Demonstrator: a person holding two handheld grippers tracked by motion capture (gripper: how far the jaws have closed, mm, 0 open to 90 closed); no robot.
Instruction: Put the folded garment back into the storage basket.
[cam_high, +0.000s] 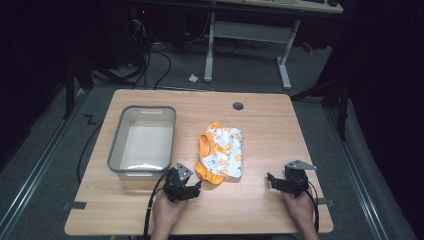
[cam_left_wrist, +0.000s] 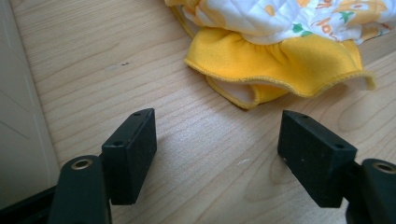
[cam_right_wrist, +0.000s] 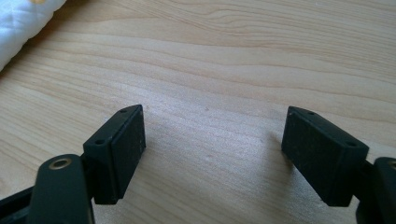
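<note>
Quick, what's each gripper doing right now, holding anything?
Left gripper: open, holding nothing, just short of the yellow hem of the baby garment.
Right gripper: open, holding nothing, bare table between its jaws.

Probably lab: cables (cam_high: 150, 60), desk frame (cam_high: 247, 35)

In the high view the worktop (cam_high: 260, 120) is brightly and evenly lit from above, while the floor and the room around it sink into near black. The picture is soft and somewhat coarse, with fine detail smeared. The clear bin (cam_high: 142, 142) shows a pale sheen on its bottom. In both gripper views the wood grain is crisp farther off, and the black fingers (cam_left_wrist: 133, 154) close to the lens look slightly soft. Each casts a faint, diffuse shadow on the wood beside it. The yellow cloth (cam_left_wrist: 280, 60) is strongly saturated, with a small dark shadow under its hem.
</note>
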